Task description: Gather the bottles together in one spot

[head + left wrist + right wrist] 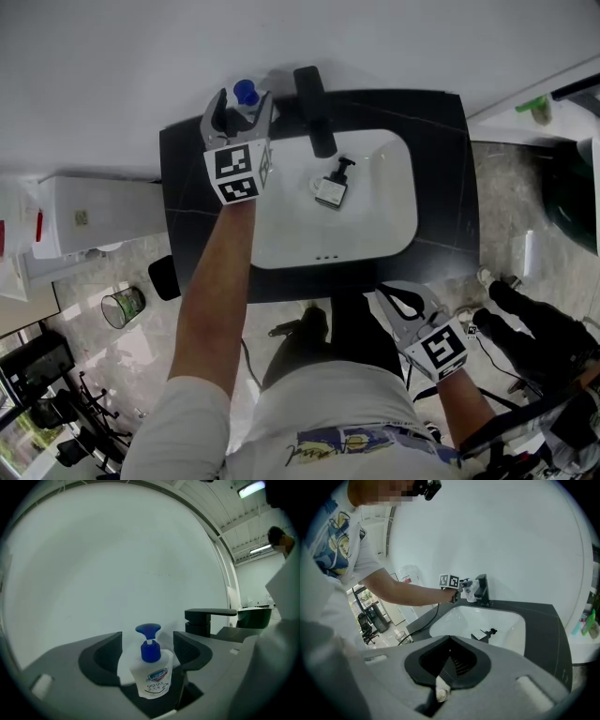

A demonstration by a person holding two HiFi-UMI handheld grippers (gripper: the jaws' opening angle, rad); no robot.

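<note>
While my left gripper (242,111) gapes around the blue-pump bottle (151,677), my right gripper (398,298) is closed, empty. The black-pump bottle (332,187) in the sink (394,234) is not yet gathered.

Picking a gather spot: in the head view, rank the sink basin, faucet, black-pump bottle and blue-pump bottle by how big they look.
1. sink basin
2. faucet
3. black-pump bottle, lying in the basin
Unranked: the blue-pump bottle. It sits between the left tongs, which hide all but its pump top.
</note>
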